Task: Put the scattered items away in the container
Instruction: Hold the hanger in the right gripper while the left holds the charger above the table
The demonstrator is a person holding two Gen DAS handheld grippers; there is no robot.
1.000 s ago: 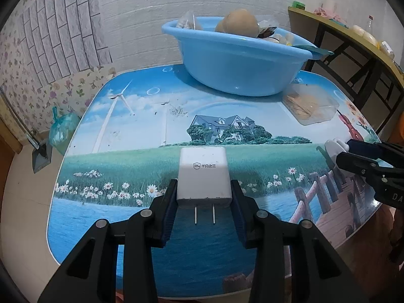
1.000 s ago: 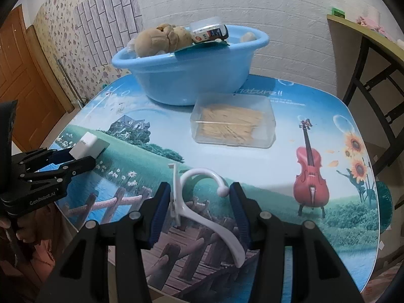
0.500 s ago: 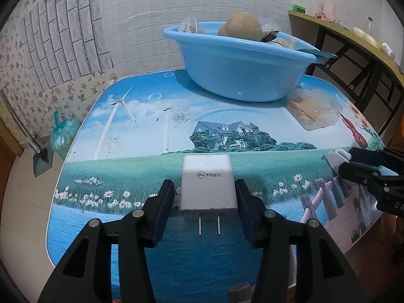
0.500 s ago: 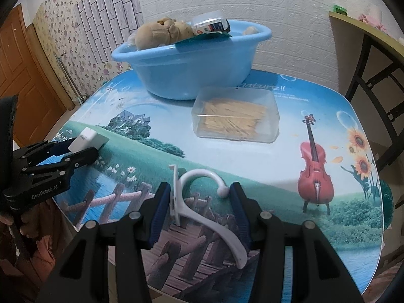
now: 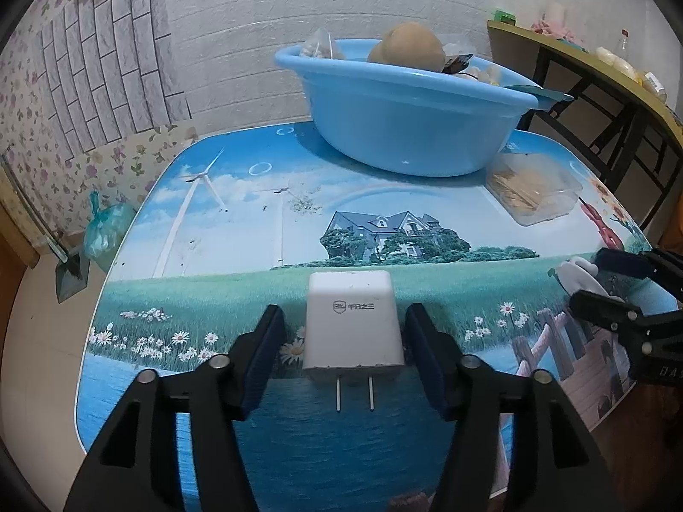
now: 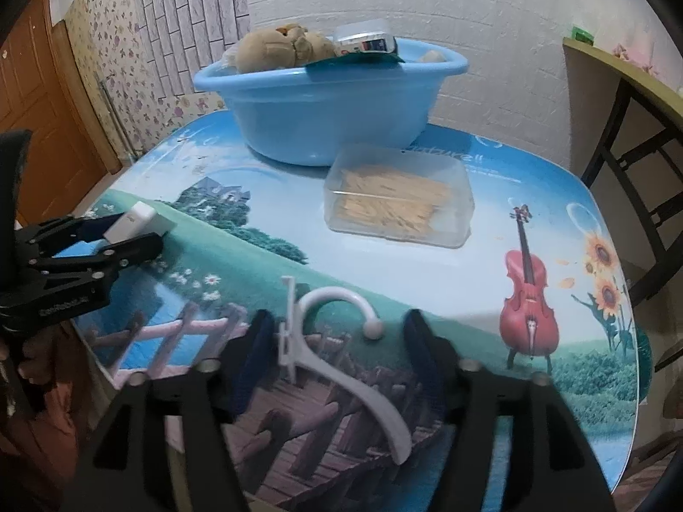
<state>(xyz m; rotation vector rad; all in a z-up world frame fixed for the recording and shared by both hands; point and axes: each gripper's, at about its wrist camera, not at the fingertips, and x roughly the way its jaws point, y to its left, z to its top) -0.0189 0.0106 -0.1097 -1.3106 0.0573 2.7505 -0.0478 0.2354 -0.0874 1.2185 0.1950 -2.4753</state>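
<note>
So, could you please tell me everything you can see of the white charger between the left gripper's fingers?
The white charger is a boxy, smooth plastic plug block with a small grey logo on top and two metal prongs pointing toward the camera. It lies flat on the picture-printed table near its front edge. The left gripper straddles it, jaws just opened, pads clear of its sides.
</note>
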